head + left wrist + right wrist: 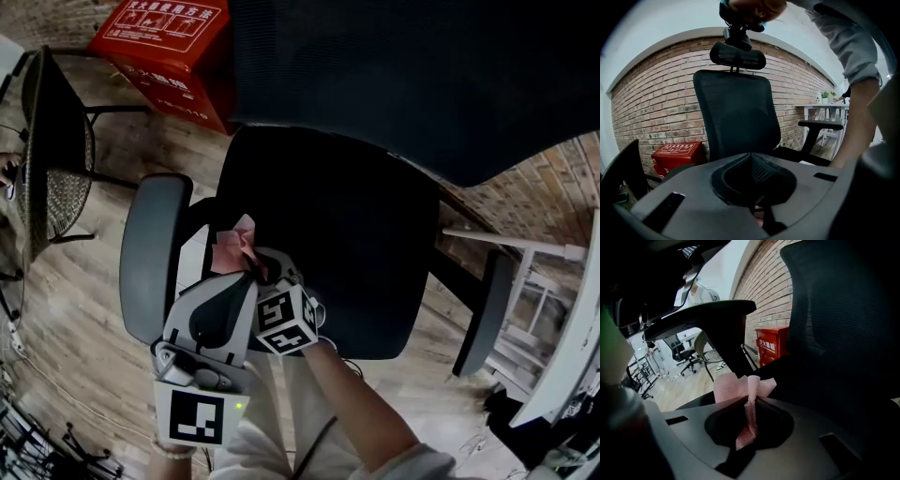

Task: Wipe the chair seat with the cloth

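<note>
My right hand-held gripper [752, 401] pinches the pink cloth [727, 387], and its loose folds bunch out past the jaw tips. It is at the left edge of the chair seat [366, 244], near the grey armrest [148, 253]. The seat spreads away to my right and toward the backrest, so I judge the wipe must run that way. My left hand-held gripper [750, 157] is close beside the right one, jaws pressed together, seemingly on nothing.

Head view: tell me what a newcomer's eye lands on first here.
A pink cloth, pinched in the right gripper, stands out against the left edge of the black chair seat, beside the grey armrest. At the view's top left, a red box sits on the wooden floor.
</note>
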Motion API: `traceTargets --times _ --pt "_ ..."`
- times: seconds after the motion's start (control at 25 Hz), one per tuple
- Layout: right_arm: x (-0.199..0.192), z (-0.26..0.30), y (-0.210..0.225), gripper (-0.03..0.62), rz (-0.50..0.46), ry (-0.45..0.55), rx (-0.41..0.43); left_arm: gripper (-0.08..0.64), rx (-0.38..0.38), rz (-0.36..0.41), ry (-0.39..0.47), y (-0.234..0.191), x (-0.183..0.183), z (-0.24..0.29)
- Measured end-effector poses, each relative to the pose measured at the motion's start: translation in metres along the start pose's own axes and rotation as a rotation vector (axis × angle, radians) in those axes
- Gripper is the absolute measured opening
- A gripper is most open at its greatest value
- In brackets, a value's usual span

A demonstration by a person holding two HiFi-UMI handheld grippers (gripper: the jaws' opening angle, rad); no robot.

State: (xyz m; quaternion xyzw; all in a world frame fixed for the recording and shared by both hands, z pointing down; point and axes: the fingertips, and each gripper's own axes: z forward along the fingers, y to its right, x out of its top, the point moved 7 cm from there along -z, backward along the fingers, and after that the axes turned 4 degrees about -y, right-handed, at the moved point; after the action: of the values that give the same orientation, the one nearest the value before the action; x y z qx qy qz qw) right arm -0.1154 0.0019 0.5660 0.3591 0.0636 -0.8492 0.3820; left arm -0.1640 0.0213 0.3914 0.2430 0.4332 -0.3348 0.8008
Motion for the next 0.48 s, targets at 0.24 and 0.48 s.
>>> traceTargets --times 0.24,0.48 --pt "-0.01 -0.009 0.01 0.055 0.006 -0.031 -0.046 0.018 -0.013 0.009 -0.004 -0.003 0.002 0.002" --pt "-0.045 -0.039 0.037 0.055 0.055 -0.091 -0.155 0.018 -0.06 0.053 -0.014 0.002 0.008 0.013"
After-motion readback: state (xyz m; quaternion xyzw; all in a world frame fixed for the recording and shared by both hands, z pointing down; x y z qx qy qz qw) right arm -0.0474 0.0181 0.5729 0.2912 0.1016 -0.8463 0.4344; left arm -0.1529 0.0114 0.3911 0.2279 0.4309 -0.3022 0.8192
